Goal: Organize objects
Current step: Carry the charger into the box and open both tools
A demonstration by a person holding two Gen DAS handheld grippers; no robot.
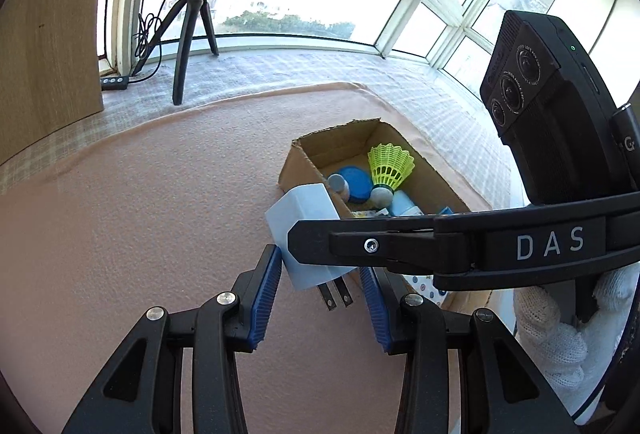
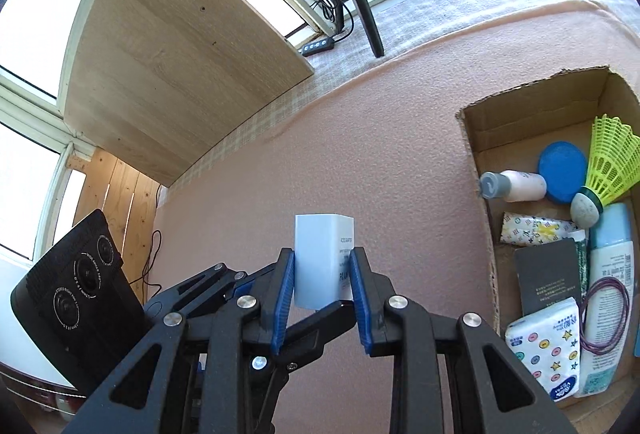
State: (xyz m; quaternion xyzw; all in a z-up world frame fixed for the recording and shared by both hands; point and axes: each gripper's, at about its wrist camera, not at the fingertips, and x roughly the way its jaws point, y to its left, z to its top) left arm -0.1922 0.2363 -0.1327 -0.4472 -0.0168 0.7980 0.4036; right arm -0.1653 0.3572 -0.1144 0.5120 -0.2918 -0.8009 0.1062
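- Your right gripper point(image 2: 322, 286) is clamped on the white power adapter point(image 2: 322, 262); both blue pads press its side faces, and its 2 prongs point(image 1: 336, 296) point back toward your left gripper.
- Your left gripper point(image 1: 320, 294) stands wide, pads apart on either side of the adapter, and none of its pads appears to touch it. Keep it spread until the right gripper has moved off.
- The adapter hangs above the pink mat point(image 2: 360, 154), just beside the near left corner of the cardboard box point(image 2: 472, 138).
- Judgement: the step in hand is placing the adapter in the box. Carry it rightward over the wall, clear of the torn rim.
- The near end of the box is crowded: tissue pack point(image 2: 548, 346), dark card point(image 2: 548, 280), lotion bottle point(image 2: 608, 274).
- Aim farther in, at the bare floor beyond the small bottle point(image 2: 516, 186), blue lid point(image 2: 560, 176) and yellow shuttlecock point(image 2: 612, 162).
- Lower the adapter before releasing it; a drop could tip the shuttlecock.
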